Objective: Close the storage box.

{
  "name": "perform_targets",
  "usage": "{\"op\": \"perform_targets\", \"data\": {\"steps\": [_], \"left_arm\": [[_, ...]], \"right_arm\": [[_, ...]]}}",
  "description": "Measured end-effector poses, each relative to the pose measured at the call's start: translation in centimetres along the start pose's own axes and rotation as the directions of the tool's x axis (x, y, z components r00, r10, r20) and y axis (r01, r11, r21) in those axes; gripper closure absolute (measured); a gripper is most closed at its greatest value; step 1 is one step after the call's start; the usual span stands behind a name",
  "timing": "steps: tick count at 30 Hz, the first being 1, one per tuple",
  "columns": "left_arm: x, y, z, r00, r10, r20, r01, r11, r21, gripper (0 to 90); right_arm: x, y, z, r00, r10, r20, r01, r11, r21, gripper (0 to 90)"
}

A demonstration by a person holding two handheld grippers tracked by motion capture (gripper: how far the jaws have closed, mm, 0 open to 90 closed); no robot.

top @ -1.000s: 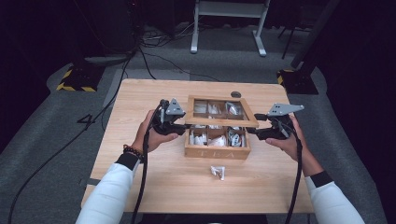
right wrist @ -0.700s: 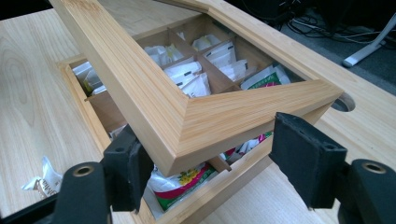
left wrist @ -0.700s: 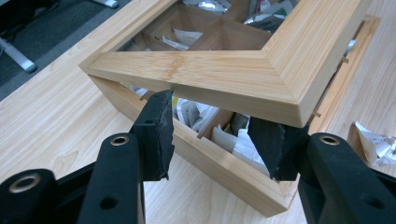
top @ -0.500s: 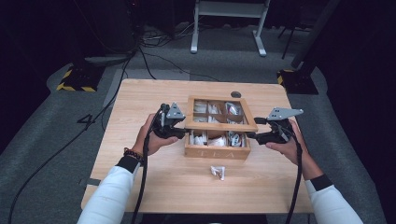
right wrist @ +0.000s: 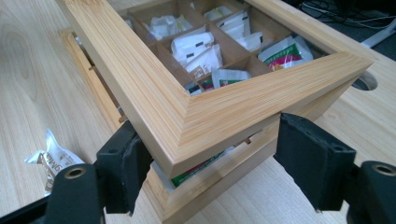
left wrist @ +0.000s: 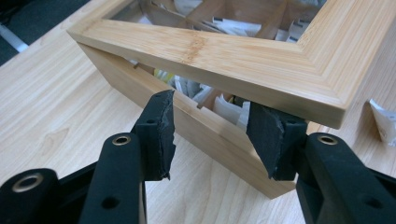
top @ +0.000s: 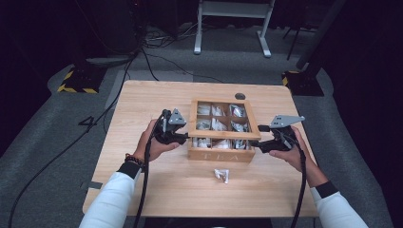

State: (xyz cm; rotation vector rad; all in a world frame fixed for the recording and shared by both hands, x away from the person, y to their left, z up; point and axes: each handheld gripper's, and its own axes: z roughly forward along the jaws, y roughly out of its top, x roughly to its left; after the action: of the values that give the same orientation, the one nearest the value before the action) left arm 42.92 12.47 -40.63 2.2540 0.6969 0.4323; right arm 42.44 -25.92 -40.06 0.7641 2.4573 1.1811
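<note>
A wooden tea box [top: 219, 142] sits in the middle of the worktop [top: 142, 104]. Its lid [top: 223, 135] has a window in it. The lid is partly up at the front and leans, so there is a gap between it and the box. Through the gap and the window you can see tea bags [right wrist: 196, 49] in their little rooms.

The left claw [top: 183, 137] is at the left front corner of the box. Its jaws stand a little apart with the edge of the box between them, just under the lid. I cannot tell for sure if the pads press on the wood.

The right claw [top: 260, 142] is at the right front corner. Its jaws have just been opening. The lid corner sits between them, but the pads look clear of it, so it is not holding the lid.

One tea bag [top: 221, 175] lies alone on the worktop in front of the box.

I think the job is only partly done. The lid is neither fully open nor shut yet, and the loose bag is not in the box.
</note>
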Motion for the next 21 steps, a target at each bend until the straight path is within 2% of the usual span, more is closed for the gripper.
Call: {"op": "perform_targets", "data": {"steps": [9, 12, 14, 16, 21], "left_arm": [[-0.1, -0.5, 0.7, 0.9999, 0.0, 0.012, 0.0, 0.9996, 0.029, 51.9], [-0.3, -0.7, 1.0, 0.9999, 0.013, 0.006, -0.013, 0.9986, 0.051, 51.6], [-0.3, -1.0, 1.2, 0.9998, 0.017, 0.01, -0.018, 0.9984, 0.053, 51.5], [-0.2, -1.1, 1.2, 0.9999, -0.002, 0.013, 0.001, 0.999, 0.046, 51.9], [0.0, -1.6, 1.3, 1.0, 0.002, 0.002, -0.002, 0.9973, 0.073, 51.9]], "right_arm": [[0.2, -0.6, 0.5, 0.9999, 0.007, -0.012, -0.007, 0.999, 0.031, 26.3], [0.4, -0.8, 0.7, 0.9999, 0.003, -0.01, -0.003, 0.999, 0.044, 26.1], [0.5, -1.0, 0.8, 0.9999, -0.001, -0.016, 0.002, 0.998, 0.056, 25.9], [0.4, -1.2, 1.0, 0.9997, 0.011, -0.023, -0.01, 0.998, 0.057, 26.6], [0.5, -1.8, 1.6, 0.9983, 0.024, -0.053, -0.02, 0.997, 0.08, 28.5]]}}
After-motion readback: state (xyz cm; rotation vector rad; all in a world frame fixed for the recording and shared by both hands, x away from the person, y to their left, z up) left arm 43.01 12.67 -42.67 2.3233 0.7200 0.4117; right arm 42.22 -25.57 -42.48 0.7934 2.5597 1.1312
